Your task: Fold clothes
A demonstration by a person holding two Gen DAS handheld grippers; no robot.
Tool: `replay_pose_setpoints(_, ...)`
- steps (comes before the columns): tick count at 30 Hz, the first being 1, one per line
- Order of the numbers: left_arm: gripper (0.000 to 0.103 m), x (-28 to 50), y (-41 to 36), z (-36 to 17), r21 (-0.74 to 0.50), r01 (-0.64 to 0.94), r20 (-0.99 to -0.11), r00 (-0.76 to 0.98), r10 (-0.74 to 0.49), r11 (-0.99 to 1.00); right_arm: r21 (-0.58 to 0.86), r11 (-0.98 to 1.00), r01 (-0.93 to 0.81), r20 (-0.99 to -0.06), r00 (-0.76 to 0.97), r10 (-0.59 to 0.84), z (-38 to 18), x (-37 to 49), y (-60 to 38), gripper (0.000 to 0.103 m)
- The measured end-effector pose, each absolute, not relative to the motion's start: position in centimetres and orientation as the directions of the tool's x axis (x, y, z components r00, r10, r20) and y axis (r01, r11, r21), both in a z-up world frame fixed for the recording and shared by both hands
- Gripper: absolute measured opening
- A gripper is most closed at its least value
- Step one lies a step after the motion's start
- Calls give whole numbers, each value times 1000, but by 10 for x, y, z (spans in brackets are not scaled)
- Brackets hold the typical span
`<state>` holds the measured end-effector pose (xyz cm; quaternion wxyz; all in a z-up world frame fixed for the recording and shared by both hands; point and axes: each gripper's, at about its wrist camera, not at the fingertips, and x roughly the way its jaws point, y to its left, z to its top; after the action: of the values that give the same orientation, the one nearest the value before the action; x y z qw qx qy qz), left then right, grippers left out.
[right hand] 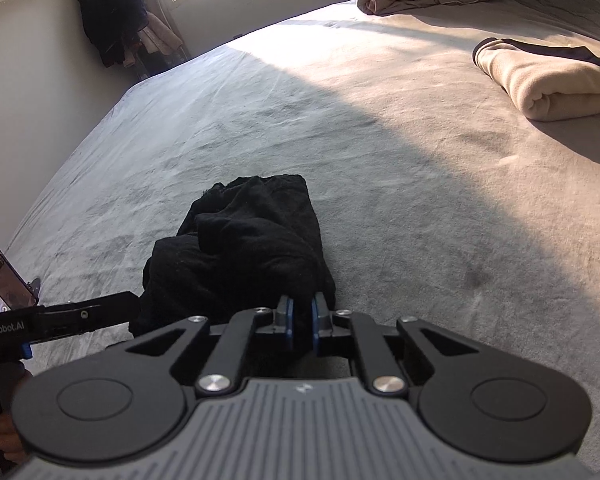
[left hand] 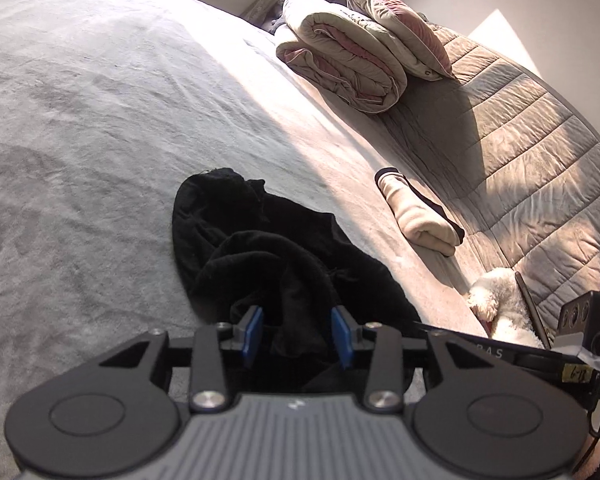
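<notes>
Right gripper (right hand: pixel 302 322) pinches the near edge of the black garment (right hand: pixel 244 256); left gripper (left hand: pixel 298 334) stands apart over it. Soft, light, limp knit: better held at hems or corners.

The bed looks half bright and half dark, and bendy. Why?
Left wrist view: sunlight hits the far side of the bed, and the black garment lies in shade. Right wrist view: same sunny patch; the fisheye lens curves the bed's edges.

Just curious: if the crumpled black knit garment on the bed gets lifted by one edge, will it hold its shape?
Probably not. The crumpled black knit garment lies in soft folds, so it will likely droop. Its fuzzy surface suggests it may cling to the grey bedsheet.
</notes>
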<state>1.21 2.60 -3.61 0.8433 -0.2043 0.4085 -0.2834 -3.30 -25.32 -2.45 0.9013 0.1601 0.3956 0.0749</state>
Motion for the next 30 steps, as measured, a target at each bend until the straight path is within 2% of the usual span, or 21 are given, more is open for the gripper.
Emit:
replay_pose_setpoints(10, 42, 25, 9, -44, -610, 282, -566, 500, -656, 741, 345, 935, 77, -696, 690, 200, -26, -45, -292, 10)
replay_pose_setpoints(18, 40, 25, -8, -49, -601, 314, -576, 468, -670, 735, 340, 934, 111, -712, 679, 179, -29, -47, -307, 11)
replay_pose_setpoints(20, 38, 22, -10, -48, -587, 334, -578, 463, -671, 737, 350, 931, 106, -704, 685, 187, -26, -48, -308, 19)
replay_pose_setpoints(23, 31, 20, -12, -51, -577, 354, -587, 446, -676, 736, 356, 931, 78, -687, 698, 204, -20, -47, -304, 23)
replay_pose_setpoints(25, 22, 17, -13, -53, -574, 371, -594, 426, -683, 730, 364, 929, 67, -671, 711, 211, -15, -46, -299, 48)
replay_pose_setpoints(27, 14, 14, -15, -55, -573, 389, -599, 402, -692, 721, 377, 925, 45, -655, 719, 232, -11, -44, -293, 49)
replay_pose_setpoints(30, 10, 8, -17, -55, -573, 417, -604, 367, -708, 705, 398, 917, 2, -631, 726, 273, -3, -39, -281, 49)
